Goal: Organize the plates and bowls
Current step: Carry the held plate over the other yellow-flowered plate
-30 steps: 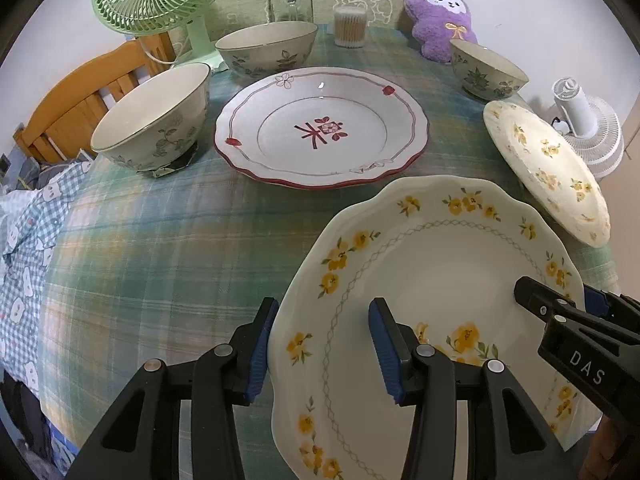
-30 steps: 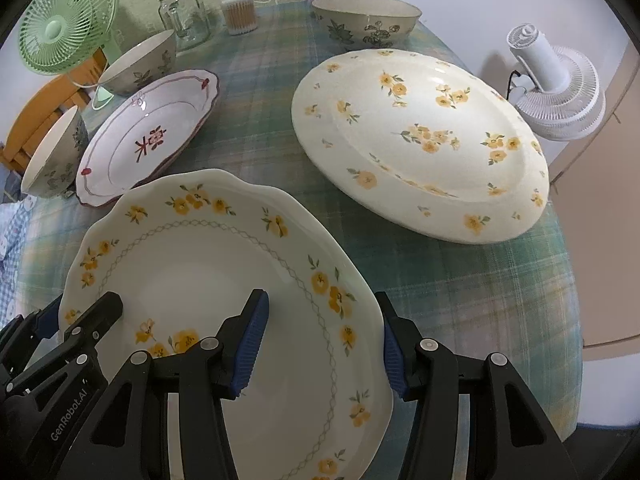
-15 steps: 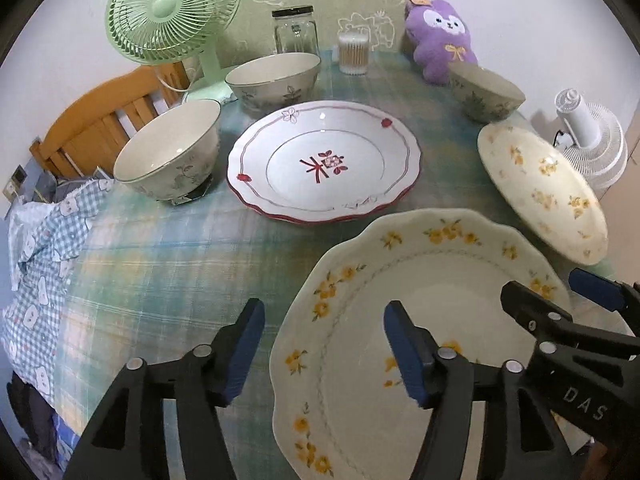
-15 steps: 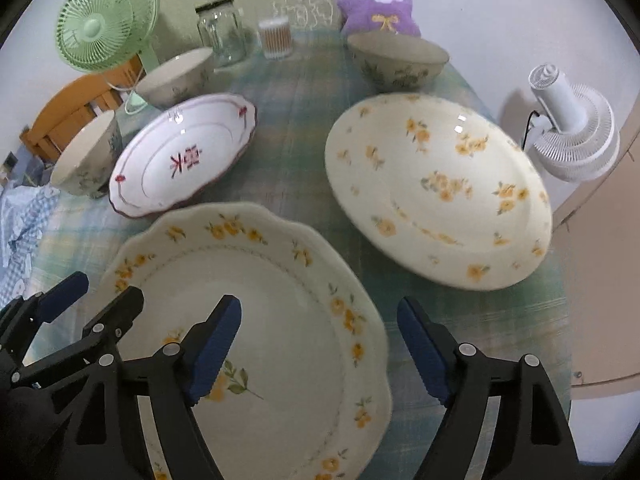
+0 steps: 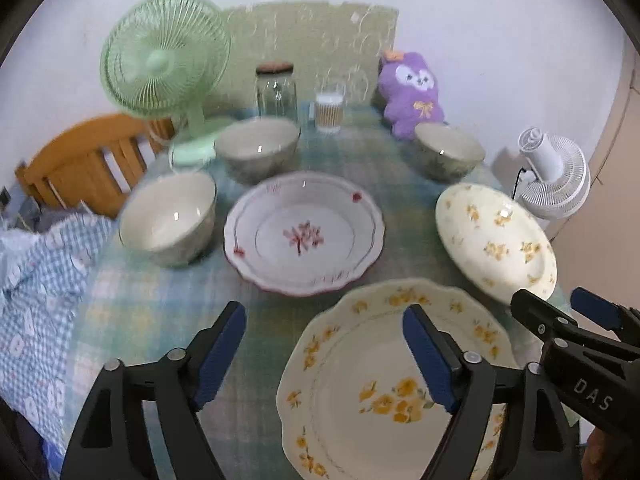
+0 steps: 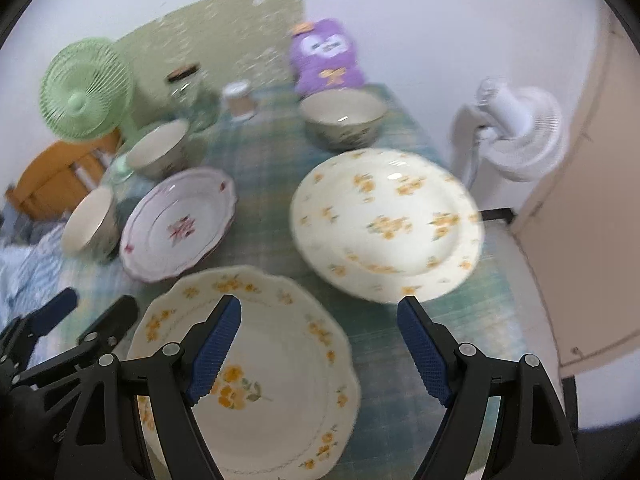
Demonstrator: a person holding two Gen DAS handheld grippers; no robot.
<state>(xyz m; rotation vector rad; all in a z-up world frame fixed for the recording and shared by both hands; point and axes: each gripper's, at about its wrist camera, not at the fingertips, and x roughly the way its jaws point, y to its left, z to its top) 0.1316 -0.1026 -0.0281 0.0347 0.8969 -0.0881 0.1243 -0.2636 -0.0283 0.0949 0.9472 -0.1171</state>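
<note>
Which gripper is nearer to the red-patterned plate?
Left. The left gripper hangs open just in front of the red-patterned plate; the right gripper is open farther right, over the scalloped yellow-flowered plate.

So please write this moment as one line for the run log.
left gripper: open, empty | right gripper: open, empty | scalloped yellow-flower plate: flat on table, nearest, ungripped | three bowls, three plates unstacked

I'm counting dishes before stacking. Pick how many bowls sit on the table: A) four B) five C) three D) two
C: three bowls show, one at the left edge, one by the green fan, and one in front of the purple plush toy.
</note>
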